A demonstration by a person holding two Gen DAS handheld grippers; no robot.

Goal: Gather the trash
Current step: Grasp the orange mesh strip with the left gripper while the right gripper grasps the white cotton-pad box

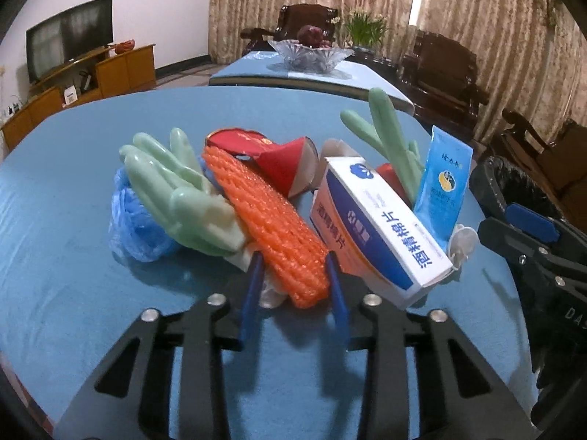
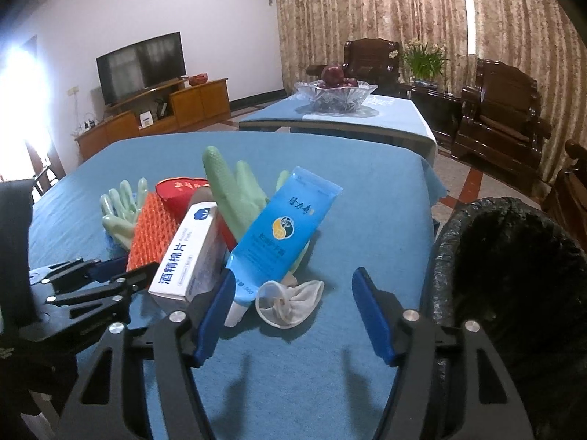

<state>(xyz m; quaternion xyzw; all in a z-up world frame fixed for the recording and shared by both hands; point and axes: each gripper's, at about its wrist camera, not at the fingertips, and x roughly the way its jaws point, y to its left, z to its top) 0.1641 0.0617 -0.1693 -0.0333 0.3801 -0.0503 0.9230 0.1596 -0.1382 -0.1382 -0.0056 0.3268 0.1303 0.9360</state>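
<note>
A heap of trash lies on the blue table. It holds an orange foam net, pale green rubber gloves, a blue plastic bag, a red paper cup, a white and blue box and a blue tube. My left gripper is open, its blue fingers on either side of the net's near end. My right gripper is open around the blue tube's lower end and a crumpled white scrap. The box stands just left of it.
A black-lined trash bin stands at the table's right edge, also in the left wrist view. A second blue table bears a glass fruit bowl. Dark wooden armchairs and a TV stand behind.
</note>
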